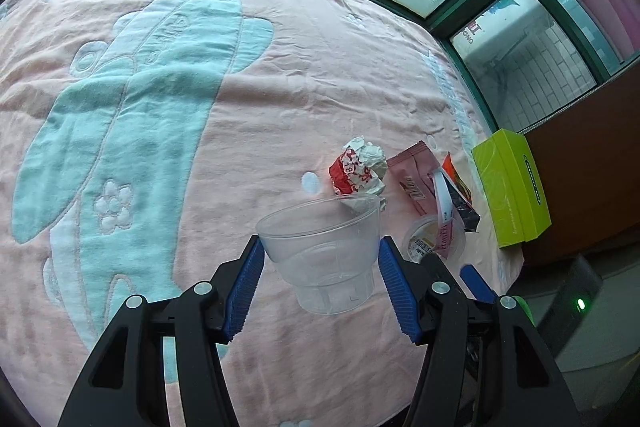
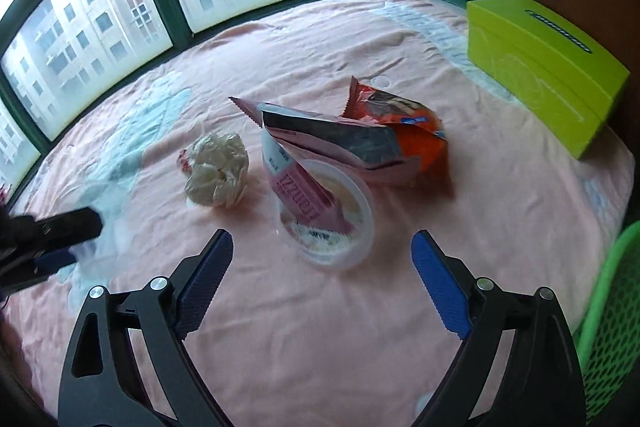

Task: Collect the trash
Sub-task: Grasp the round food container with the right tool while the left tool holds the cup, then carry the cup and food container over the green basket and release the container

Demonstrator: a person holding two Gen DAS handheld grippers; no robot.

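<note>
Two tongs are at work over the bed's pink blanket [image 1: 280,147]. Nearest, the left tongs [image 1: 320,263] hold a clear plastic cup [image 1: 320,251], their blue pads pressing its sides at about half opening, and the cup hangs above the blanket. The right tongs [image 2: 322,263] stand wide and empty. Just ahead of them, between the lines of the two fingers but not yet between the pads, lies a small round pudding cup [image 2: 332,227] with a pink wrapper [image 2: 300,187] stuck in it. To grip it well, I think the tongs should come forward and lower, so the pads meet the cup's wall and not the loose wrapper. A little further left lies a crumpled paper ball [image 2: 218,169]; behind the cup, a pink packet [image 2: 340,143] and an orange snack bag [image 2: 400,123]. Far right sits a green tissue box [image 2: 540,75].
</note>
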